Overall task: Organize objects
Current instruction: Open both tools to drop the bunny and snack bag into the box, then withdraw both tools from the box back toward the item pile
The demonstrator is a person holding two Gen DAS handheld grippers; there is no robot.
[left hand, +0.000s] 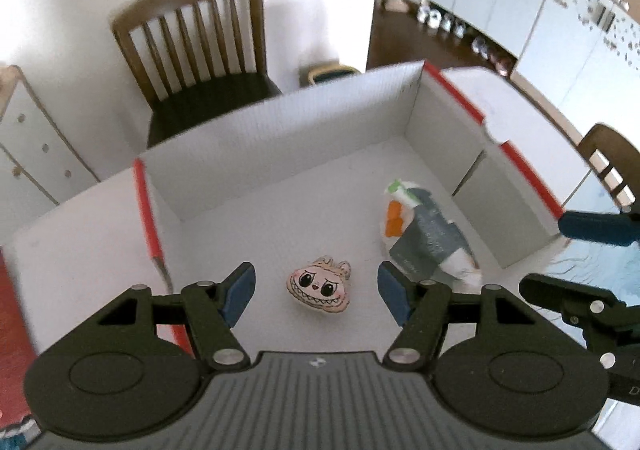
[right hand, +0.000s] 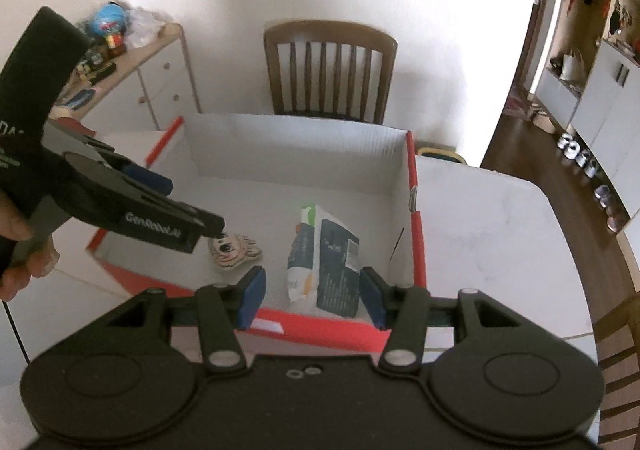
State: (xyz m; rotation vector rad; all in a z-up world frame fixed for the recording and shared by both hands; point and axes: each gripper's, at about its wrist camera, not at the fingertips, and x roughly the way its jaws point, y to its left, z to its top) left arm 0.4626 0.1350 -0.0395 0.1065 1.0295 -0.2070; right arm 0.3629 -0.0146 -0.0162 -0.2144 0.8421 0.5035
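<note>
Hovering above an open box (left hand: pixel 288 122) with red edges, the left gripper (left hand: pixel 318 290) has its blue pads spread partway with nothing clamped between them. In its own view a small toothy face charm (left hand: pixel 320 286) lies flat on the white box floor below the gap between the fingers (framed by them, not touched). To the right of the charm, near the box's right wall, a grey-and-white packet (left hand: pixel 424 238) with orange and green marks lies on the floor, well apart from the charm. The box rests on a white desk (left hand: pixel 80 246), and a wooden chair (left hand: pixel 200 46) stands beyond it.

In the right wrist view, a hand (right hand: pixel 20 246) at the far left grips the left gripper's handle. The right gripper (right hand: pixel 312 298) hangs over the near red wall of the box, jaws likewise partway apart and empty, with the packet (right hand: pixel 328 254) seen beneath them, just inside that wall.
</note>
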